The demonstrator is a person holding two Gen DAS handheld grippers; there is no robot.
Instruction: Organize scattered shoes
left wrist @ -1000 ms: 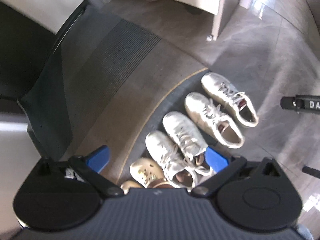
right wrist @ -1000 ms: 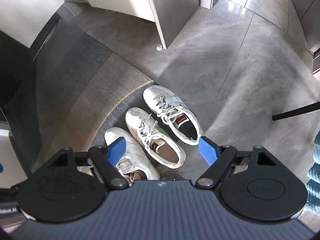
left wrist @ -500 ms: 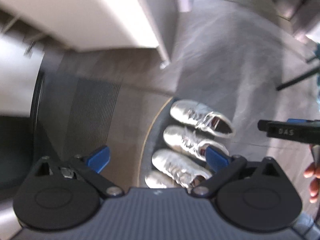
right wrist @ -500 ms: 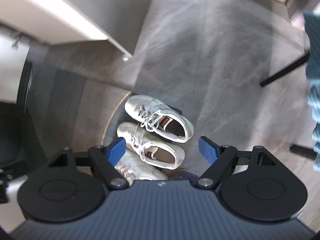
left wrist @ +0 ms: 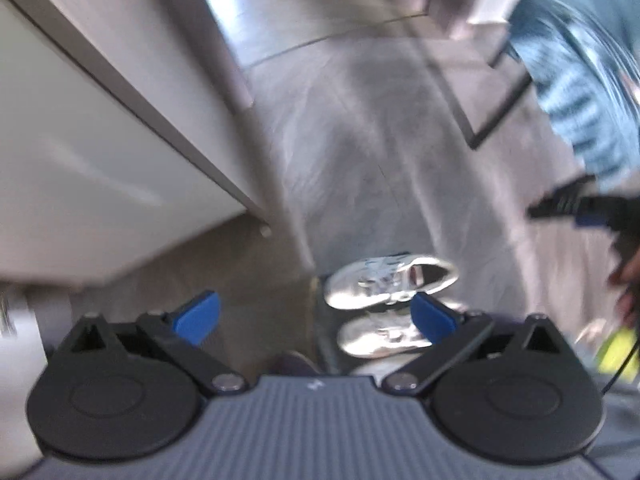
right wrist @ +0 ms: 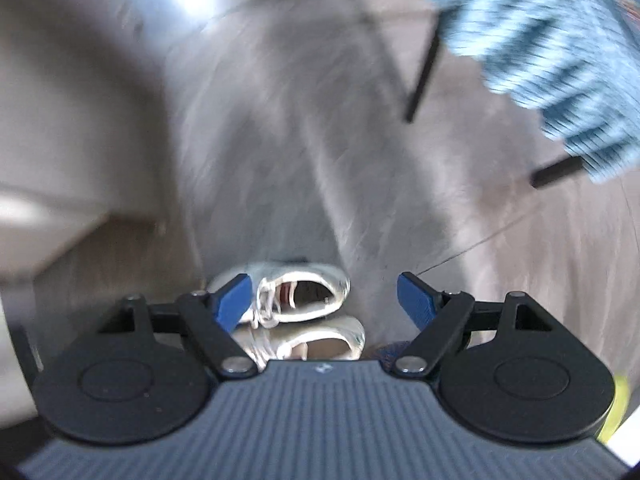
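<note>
Sneakers (left wrist: 390, 282) side by side on floor (left wrist: 380, 152); my left gripper (left wrist: 314, 312) and right gripper (right wrist: 324, 298) released, empty; further scattered shoes unseen

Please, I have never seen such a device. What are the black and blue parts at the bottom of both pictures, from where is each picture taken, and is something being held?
There is no robot here. A person carries a hand tool in each hand, and each tool has a camera that looks forward along its two fingers. The black round parts and blue tips at the bottom belong to the tool itself.

One picture comes from the left gripper, the other from the right gripper. Both point down at a grey floor, and both pictures are blurred.

On the floor lie white sneakers side by side: the upper one and another below it. The right camera sees the same kind of pair. A pale cabinet stands at the left, and a blue knitted sleeve shows at the upper right.

Both grippers are open, and neither holds anything.
</note>
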